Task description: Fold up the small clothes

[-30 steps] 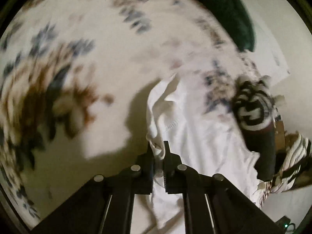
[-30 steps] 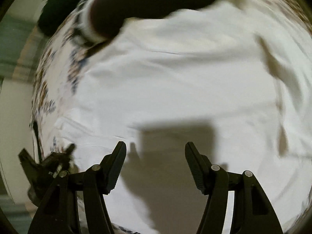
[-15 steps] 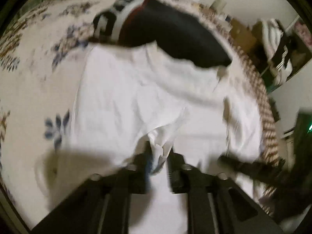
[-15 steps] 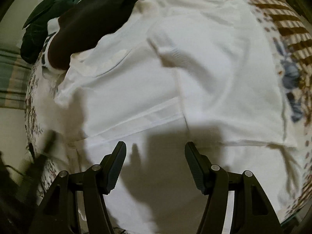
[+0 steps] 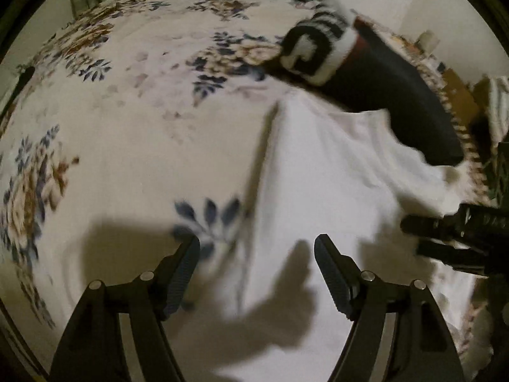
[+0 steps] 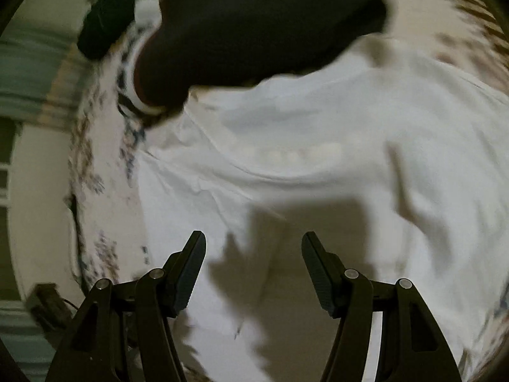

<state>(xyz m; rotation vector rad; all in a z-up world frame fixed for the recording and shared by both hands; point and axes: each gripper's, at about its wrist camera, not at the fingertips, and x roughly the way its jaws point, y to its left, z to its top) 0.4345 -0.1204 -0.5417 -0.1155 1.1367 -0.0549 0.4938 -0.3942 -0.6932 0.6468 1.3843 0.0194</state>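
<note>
- White cotton garment (image 5: 321,172), soft and creased, lies spread flat on a bed covered by a cream bedspread with blue and brown flowers (image 5: 133,121).
- In the left wrist view, the left hand-held gripper (image 5: 257,254) hovers above the garment's near left edge with its jaws wide apart and nothing between them; one finger is over the bedspread, the other over the white cloth.
- The garment's left edge runs as a straight fold line up and away from between those fingers.
- In the right wrist view, the right hand-held gripper (image 6: 253,251) is likewise spread wide and holds nothing; the white garment (image 6: 318,165) fills the view ahead of and beneath it, with the gripper's shadow falling on the cloth.
- In the left wrist view, the right hand-held gripper (image 5: 445,235) shows at the right edge, over the garment's right side.
- A black garment with a black-and-white patterned band (image 5: 375,76) lies at the far end of the white one, overlapping its top edge.
- A dark green cushion (image 6: 105,22) sits beyond it; that view is blurred.
</note>
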